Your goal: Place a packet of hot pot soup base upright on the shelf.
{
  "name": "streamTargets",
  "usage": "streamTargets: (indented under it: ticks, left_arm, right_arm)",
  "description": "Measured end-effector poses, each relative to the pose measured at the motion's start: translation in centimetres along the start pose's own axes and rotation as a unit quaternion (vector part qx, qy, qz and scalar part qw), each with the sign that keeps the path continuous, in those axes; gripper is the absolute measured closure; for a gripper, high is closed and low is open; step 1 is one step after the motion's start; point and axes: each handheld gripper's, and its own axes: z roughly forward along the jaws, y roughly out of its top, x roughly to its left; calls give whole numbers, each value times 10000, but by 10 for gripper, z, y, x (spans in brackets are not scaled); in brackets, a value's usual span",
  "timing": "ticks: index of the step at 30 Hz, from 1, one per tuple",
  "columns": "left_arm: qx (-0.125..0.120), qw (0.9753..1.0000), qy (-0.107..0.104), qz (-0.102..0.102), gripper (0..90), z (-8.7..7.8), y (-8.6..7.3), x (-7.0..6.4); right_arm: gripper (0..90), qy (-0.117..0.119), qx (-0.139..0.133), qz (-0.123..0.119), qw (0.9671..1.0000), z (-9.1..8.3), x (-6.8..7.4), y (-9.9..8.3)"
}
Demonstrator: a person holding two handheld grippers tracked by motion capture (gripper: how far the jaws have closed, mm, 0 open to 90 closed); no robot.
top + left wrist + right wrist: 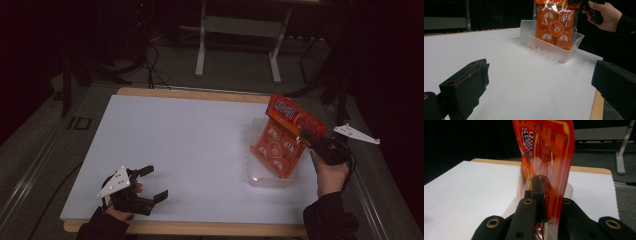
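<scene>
Centrally, an orange snack bag (283, 142) stands tilted with its lower end inside a clear plastic tray (260, 181) at about 3 o'clock on the white worktop (190, 145). The right gripper (306, 136) has its fingers closed on the bag's red upper edge; in the right gripper view the foil is pinched flat between them. Judged from this, the bag is either partly lowered into the tray or partly lifted from it, and the fingers have not yet let go. Through the clear front, individually wrapped orange packets show, with a large "3" and a clock symbol; red Chinese characters on the header are too blurred to read. The left gripper (151, 186), at about 7 o'clock, rests with fingers spread wide, holding nothing.
</scene>
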Motion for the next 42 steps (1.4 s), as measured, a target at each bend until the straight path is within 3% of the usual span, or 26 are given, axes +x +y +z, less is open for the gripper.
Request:
streamTargets:
  ticks: [8, 13, 18, 21, 24, 25, 29, 31, 33, 42]
  left_arm:
    - [-8, 10000, -2, -36, 14, -1, 0, 1]
    - [-9, 10000, 3, -26, 14, -1, 0, 1]
    - [-26, 10000, -10, -45, 14, -1, 0, 1]
    - [-22, 10000, -13, -50, 14, -1, 0, 1]
    - [-16, 10000, -17, -45, 14, -1, 0, 0]
    - [-20, 10000, -18, -51, 14, -1, 0, 0]
    - [-23, 10000, -28, -65, 14, -1, 0, 0]
    - [-24, 10000, -32, -65, 14, -1, 1, 0]
    - [-27, 10000, -45, -73, 14, -1, 1, 0]
    - [0, 10000, -67, -68, 14, 0, 0, 0]
  right_arm:
    - [893, -37, 6, 88, 10000, -1, -6, -1]
    - [867, -115, 19, -78, 9999, -2, -1, 0]
    - [600, -235, -25, -165, 9996, -4, 3, -1]
    - [508, -294, -65, -161, 9994, -7, 2, -1]
    - [453, -245, -113, -174, 9995, -10, 1, -2]
    - [377, -220, -122, -177, 9995, -12, 1, -2]
    - [240, -60, -226, -147, 9996, -16, 0, -3]
    - [205, -64, -362, -82, 9993, -20, 0, -4]
    - [177, -218, -461, -158, 9986, -23, 1, -6]
    - [147, -289, -298, -228, 9989, -39, 4, -15]
